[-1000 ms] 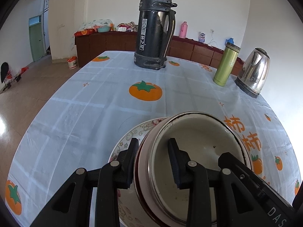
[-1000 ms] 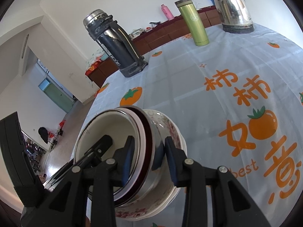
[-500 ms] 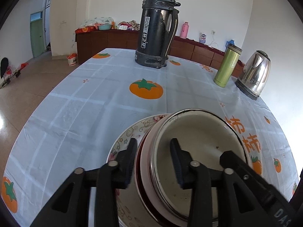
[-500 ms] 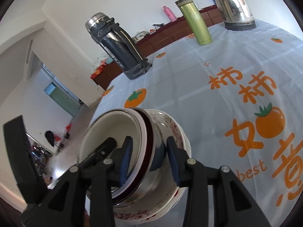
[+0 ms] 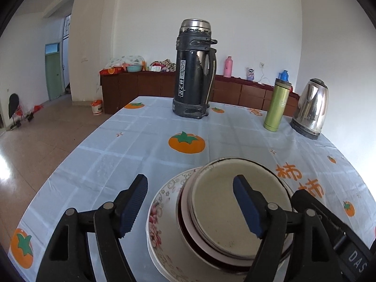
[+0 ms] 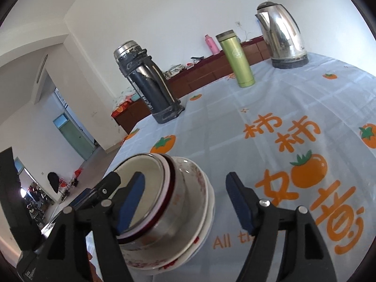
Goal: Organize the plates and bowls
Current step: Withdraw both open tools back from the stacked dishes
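Your left gripper [image 5: 190, 202] sits at the bottom of its view with its jaws opening; the blue ribbed pads [image 5: 132, 205] stand apart, one outside the stack's left edge and one over the inner bowl's mouth, and neither presses on the rim. Your right gripper [image 6: 184, 198] shows the same from the other side: jaws opening, one pad over the inner bowl, the other clear of the stack on its right.

The steel bowl with a cream inside and dark red rim band [image 5: 235, 209] nests in the white porcelain bowl with pink flower pattern [image 5: 159, 213], which fills the lower centre of the left view. In the right view the stack lies lower left of centre, and a further white rim shows beneath the flowered bowl. The whole stack rests on the pale blue tablecloth printed with orange persimmons [image 5: 131, 145].

Across the upper middle of the left frame, well away from the bowls, stand a tall black vacuum flask with a steel cap [image 5: 193, 70], a slim green steel tumbler [image 5: 276, 107] and a shiny steel electric kettle [image 5: 310, 109] at the right.
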